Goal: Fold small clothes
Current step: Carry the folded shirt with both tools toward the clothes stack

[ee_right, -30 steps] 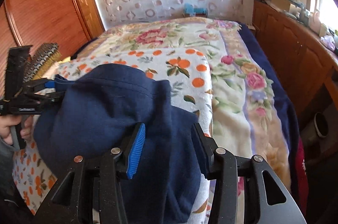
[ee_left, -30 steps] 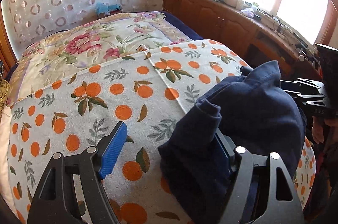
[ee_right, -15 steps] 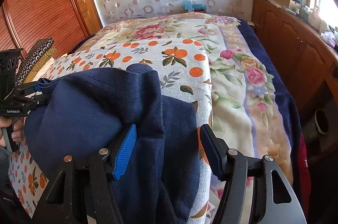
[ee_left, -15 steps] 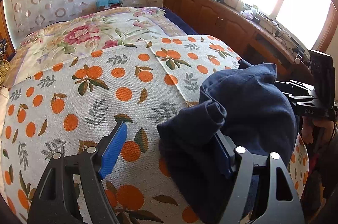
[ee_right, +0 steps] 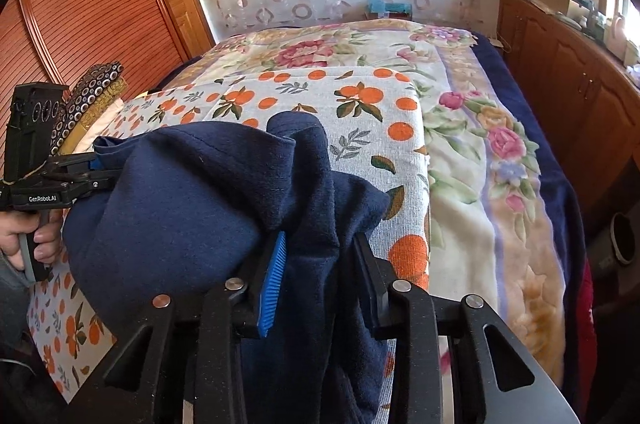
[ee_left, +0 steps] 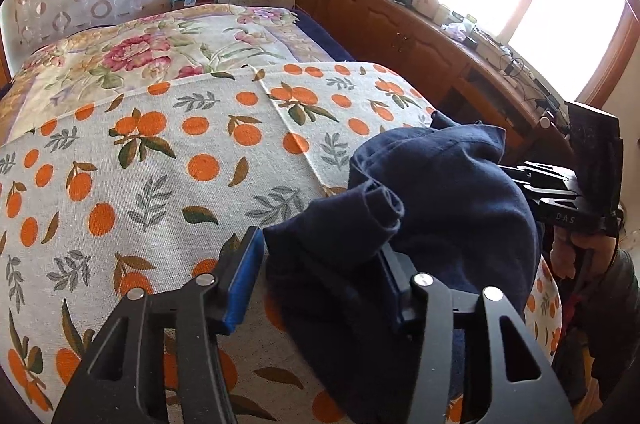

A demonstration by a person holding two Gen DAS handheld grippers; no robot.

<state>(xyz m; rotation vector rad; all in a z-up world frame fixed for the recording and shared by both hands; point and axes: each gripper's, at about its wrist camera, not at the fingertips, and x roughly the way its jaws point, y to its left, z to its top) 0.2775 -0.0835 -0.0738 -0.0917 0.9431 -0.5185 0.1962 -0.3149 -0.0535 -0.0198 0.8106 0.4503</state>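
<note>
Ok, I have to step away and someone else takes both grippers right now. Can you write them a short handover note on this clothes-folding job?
Left gripper: jaws closing around one bunched end of the navy garment; cloth sits between them.
Right gripper: jaws closing on the other end, cloth between the pads.
Garment: bunched and unfolded at the near edge of the orange-print cloth, which lies over the floral blanket on the bed.
Done: both ends are being gathered; no fold is visible yet.
Left: probably finish the grips, spread the garment flat on the orange-print cloth, then fold it.
</note>
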